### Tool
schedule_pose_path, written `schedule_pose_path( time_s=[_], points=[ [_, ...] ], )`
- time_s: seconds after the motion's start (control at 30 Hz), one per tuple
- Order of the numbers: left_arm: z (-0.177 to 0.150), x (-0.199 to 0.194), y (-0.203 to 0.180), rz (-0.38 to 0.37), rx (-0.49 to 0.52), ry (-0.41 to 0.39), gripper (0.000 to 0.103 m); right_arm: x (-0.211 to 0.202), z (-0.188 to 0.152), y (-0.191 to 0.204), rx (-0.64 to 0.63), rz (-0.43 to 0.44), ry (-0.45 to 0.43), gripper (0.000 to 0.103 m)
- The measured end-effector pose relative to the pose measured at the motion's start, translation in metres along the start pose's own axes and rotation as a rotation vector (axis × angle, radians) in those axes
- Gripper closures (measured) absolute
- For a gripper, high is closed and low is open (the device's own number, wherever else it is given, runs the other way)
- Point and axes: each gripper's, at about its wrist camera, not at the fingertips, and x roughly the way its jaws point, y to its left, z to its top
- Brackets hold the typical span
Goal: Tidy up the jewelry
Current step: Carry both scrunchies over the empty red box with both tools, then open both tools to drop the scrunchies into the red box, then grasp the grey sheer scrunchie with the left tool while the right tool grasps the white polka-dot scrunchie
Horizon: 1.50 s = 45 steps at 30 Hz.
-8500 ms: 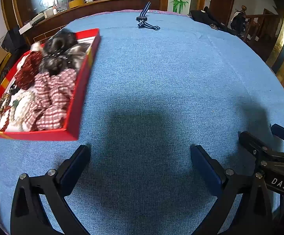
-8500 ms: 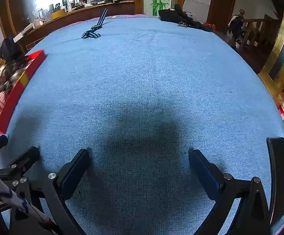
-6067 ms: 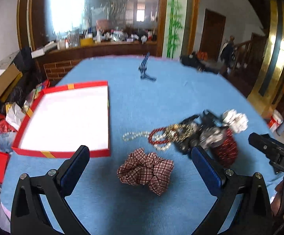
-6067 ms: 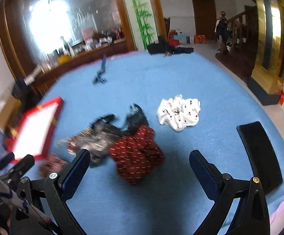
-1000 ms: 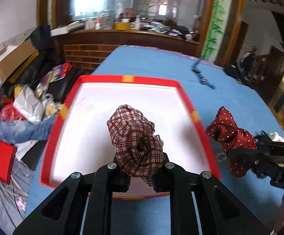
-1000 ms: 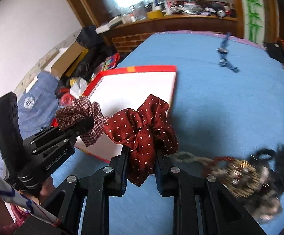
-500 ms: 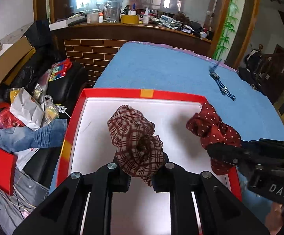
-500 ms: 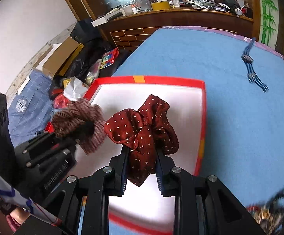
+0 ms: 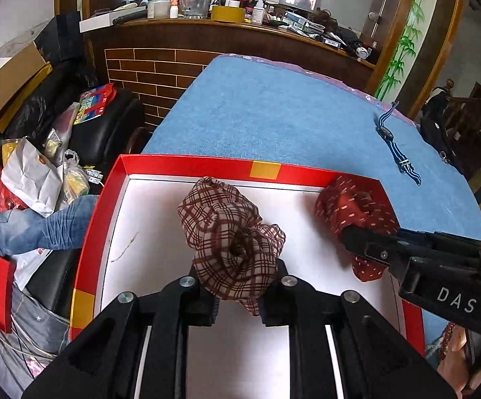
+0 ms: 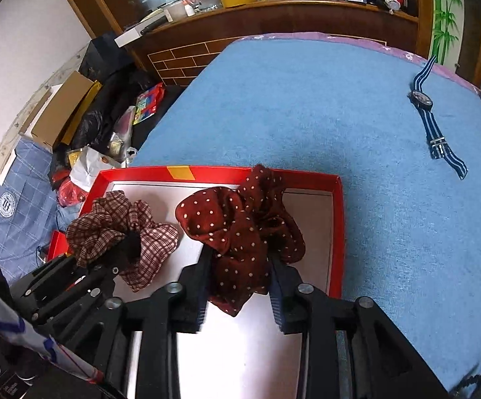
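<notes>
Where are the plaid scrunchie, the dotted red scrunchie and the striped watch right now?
plaid scrunchie point(image 9: 232, 237): left wrist view, its bunched middle.
dotted red scrunchie point(image 10: 240, 229): right wrist view, central folds.
striped watch point(image 10: 422, 99): right wrist view, its dial.

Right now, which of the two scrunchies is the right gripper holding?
The dark red polka-dot scrunchie, clamped in the right gripper over the red tray. The plaid scrunchie sits in the left gripper.

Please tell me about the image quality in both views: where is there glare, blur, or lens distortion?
Left wrist view: the window behind the counter is blown out to white; the red box rim bows from fisheye distortion; the plaid scrunchie is sharp. Right wrist view: similar glare at top; the dotted scrunchie is sharp, but the blue tabletop smears at the lower right corner.
</notes>
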Motion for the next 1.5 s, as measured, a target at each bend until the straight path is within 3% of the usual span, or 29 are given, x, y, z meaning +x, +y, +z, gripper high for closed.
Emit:
schedule_pose_path(
  time_s=[0.1, 0.17, 0.43, 0.77, 1.13, 1.33, 1.5],
  points=[
    [0.001, -0.003, -0.001, 0.004, 0.005, -0.009, 0.079, -0.003, 0.000, -0.001, 0.008, 0.005, -0.009, 0.048],
    [0.000, -0.008, -0.002, 0.001, 0.010, -0.017, 0.074, -0.008, -0.001, -0.001, 0.009, 0.003, -0.025, 0.044],
    [-0.008, -0.041, -0.012, -0.013, 0.026, -0.055, 0.073, -0.049, -0.011, -0.013, 0.033, 0.055, -0.086, 0.043],
    [-0.043, -0.084, -0.059, -0.037, 0.081, -0.105, 0.071, -0.116, -0.066, -0.039, 0.036, 0.099, -0.154, 0.042],
    [-0.090, -0.114, -0.141, -0.042, 0.219, -0.157, 0.065, -0.170, -0.134, -0.104, 0.097, 0.094, -0.228, 0.042],
    [-0.089, -0.114, -0.151, -0.034, 0.226, -0.141, 0.061, -0.196, -0.158, -0.134, 0.130, 0.098, -0.265, 0.042],
    [-0.096, -0.117, -0.158, -0.054, 0.251, -0.125, 0.061, -0.230, -0.184, -0.177, 0.205, 0.065, -0.347, 0.034]
  ],
)
